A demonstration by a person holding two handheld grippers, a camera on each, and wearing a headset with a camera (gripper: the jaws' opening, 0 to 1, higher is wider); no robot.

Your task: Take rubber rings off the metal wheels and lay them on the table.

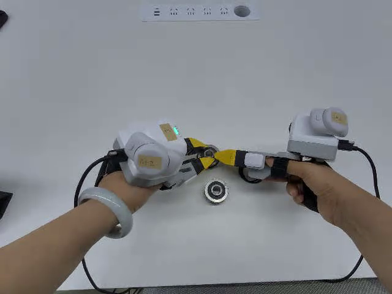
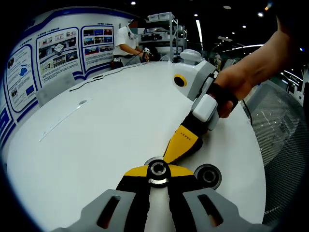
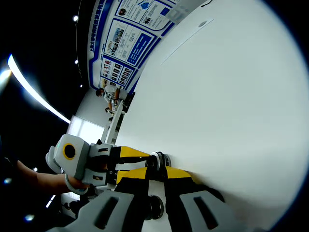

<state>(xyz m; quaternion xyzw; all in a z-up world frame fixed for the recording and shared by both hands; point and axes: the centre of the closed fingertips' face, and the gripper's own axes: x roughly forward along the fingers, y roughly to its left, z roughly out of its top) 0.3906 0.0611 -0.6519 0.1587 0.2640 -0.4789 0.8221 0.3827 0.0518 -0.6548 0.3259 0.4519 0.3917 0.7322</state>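
1. Head view: my left hand-held gripper (image 1: 202, 154) is clenched on a metal wheel (image 1: 211, 151), held just above the white counter (image 1: 184, 73). My right hand-held gripper (image 1: 219, 157) comes in from the right, its yellow tip touching that wheel's edge. A second, dark-rimmed loose wheel (image 1: 215, 191) lies flat on the counter just in front of the two tips. A power strip (image 1: 199, 11) sits at the far edge, well apart. This view alone takes in both my hands at once.

2. Left gripper view: my left hand-held gripper (image 2: 158, 175) has its yellow tips on either side of the metal wheel (image 2: 158, 169), grasping it. The right hand-held gripper (image 2: 170, 153) slants down from the upper right and meets the wheel's top. The loose wheel (image 2: 208, 176) lies just to the right. A person (image 2: 126, 41) stands beyond the counter's far end.

3. Right gripper view: my right hand-held gripper (image 3: 159, 174) has its jaws drawn close together at the metal wheel (image 3: 159, 160). I cannot tell whether they are nipping anything. The left hand-held gripper (image 3: 147, 162) reaches in from the left, its two yellow jaws either side of the wheel.
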